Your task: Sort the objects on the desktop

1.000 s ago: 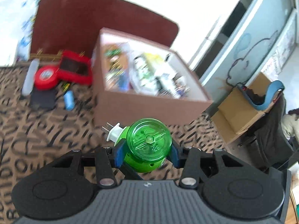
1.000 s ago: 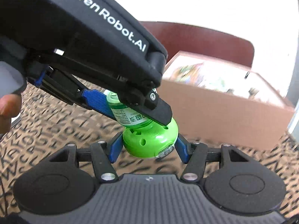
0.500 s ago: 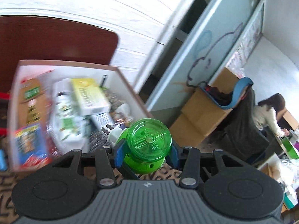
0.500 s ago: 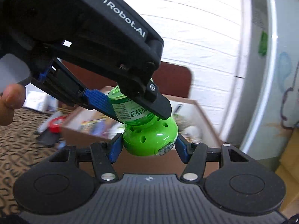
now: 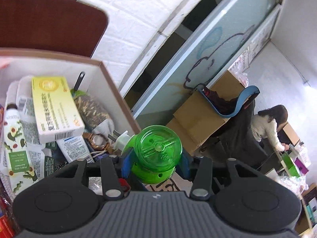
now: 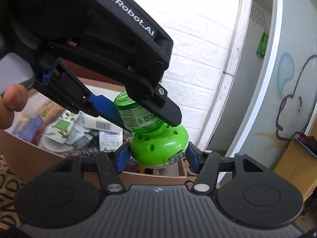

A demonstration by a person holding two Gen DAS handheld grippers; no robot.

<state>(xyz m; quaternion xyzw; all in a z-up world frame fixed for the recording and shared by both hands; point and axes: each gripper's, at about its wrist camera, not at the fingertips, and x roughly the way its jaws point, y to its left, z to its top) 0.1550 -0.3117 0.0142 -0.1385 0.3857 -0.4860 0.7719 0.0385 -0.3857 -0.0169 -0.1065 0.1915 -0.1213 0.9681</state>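
You've got both tongs clamped on the same thing — the green mosquito-repellent plug-in [image 6: 158, 148]. Your right gripper [image 6: 156, 154] squeezes the round vented base btwn its blue pads; your left gripper [image 5: 153, 158] grips the clear green bottle [image 6: 136, 117] screwed into it, the flat bottom of the bottle facing the left cam. Neither one is loose; pads sit tight against plastic on both sides.

Why two grips, I'd guess: the thing is two joined parts, smooth and rounded, so one pinch on the dome alone could let it roll or slip. Holding bottle and base together keeps it from twisting apart in the air.

Where it is: off the table, just ahead of both tongs and over the near-right corner of the brown storage box [image 5: 111, 83]. Its white plug prongs [image 5: 118, 137] stick out to the left of your left tongs, twd the box contents — yellow carton [image 5: 55, 107], hand-cream tube [image 5: 15, 142], a bag of seeds.

Box is pretty full, so prob. aim for the gap by that corner. Watch the prongs — they could snag on the packets as you lower it.
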